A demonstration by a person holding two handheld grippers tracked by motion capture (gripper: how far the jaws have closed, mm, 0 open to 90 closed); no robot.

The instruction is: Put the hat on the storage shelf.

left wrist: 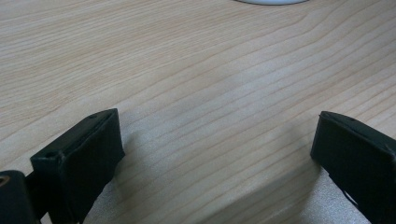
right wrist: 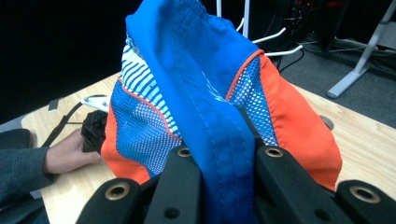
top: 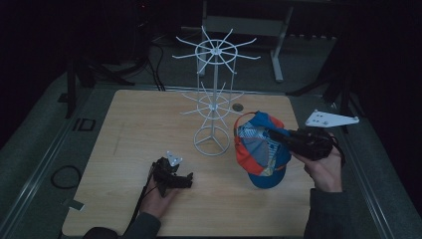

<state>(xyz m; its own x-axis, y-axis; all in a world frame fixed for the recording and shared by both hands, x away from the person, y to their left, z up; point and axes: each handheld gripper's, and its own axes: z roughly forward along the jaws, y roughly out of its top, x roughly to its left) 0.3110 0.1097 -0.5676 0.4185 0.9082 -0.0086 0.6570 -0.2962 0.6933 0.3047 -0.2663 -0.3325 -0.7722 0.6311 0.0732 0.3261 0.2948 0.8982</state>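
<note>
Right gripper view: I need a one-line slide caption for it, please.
Right gripper shut on a blue, orange and mesh cap, held above the wooden table, white wire rack behind.

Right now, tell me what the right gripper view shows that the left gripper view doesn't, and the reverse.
Right gripper view alone: the right gripper clamped on the blue fabric of an orange, blue and mesh cap; white rack arms behind the cap; the person's other hand resting on the table with the left gripper.

Left gripper view alone: the left gripper with its jaws wide apart and nothing between them, close over the wood; a white curved edge at the top.

Both: the light wooden table.
</note>
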